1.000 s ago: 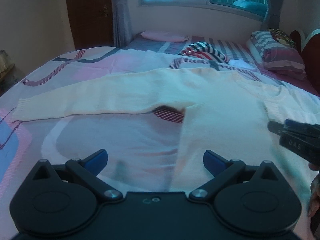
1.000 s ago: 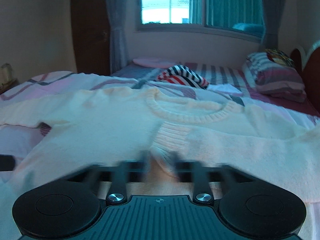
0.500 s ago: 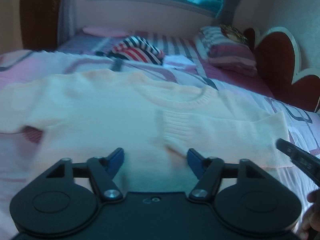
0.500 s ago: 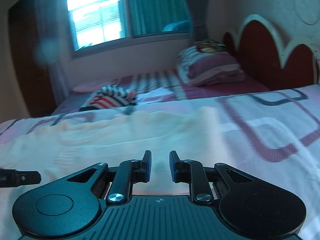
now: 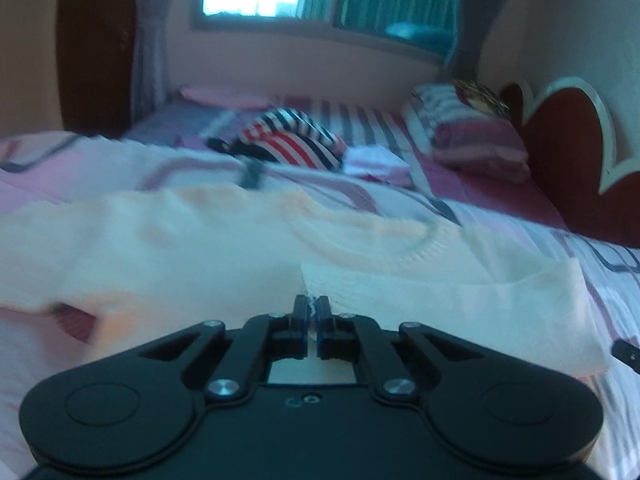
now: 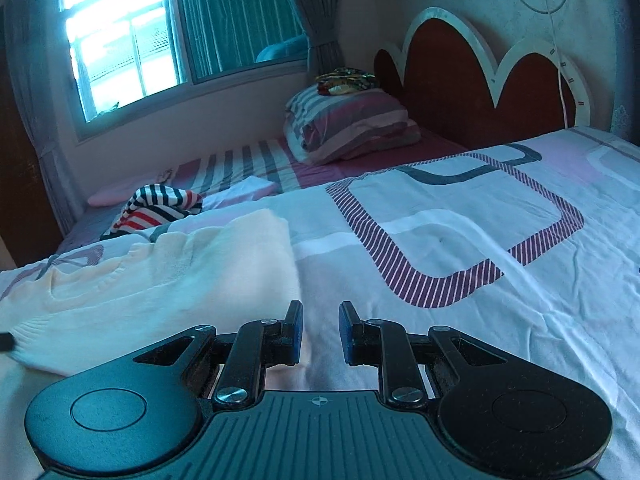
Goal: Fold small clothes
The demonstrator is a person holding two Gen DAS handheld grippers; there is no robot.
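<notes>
A cream knit sweater (image 5: 224, 240) lies spread on the bed, its right sleeve (image 5: 460, 312) folded across the body. My left gripper (image 5: 312, 307) is shut on the ribbed cuff of that sleeve, low over the sweater's middle. In the right wrist view the sweater's folded right side (image 6: 192, 280) lies to the left of my right gripper (image 6: 320, 316). That gripper is partly open and empty, just over the fold's edge. The right gripper's tip shows at the left wrist view's right edge (image 5: 626, 354).
The patterned bedsheet (image 6: 460, 240) stretches to the right. A striped garment (image 5: 292, 144) and a white folded cloth (image 5: 376, 160) lie behind the sweater. A striped pillow stack (image 6: 352, 124) sits by the red headboard (image 6: 480, 80). A window (image 6: 160, 36) is behind.
My left gripper swung right onto the folded sleeve and shut on its cuff. My right gripper let the sleeve go, swung right to the fold's edge and opened a little wider.
</notes>
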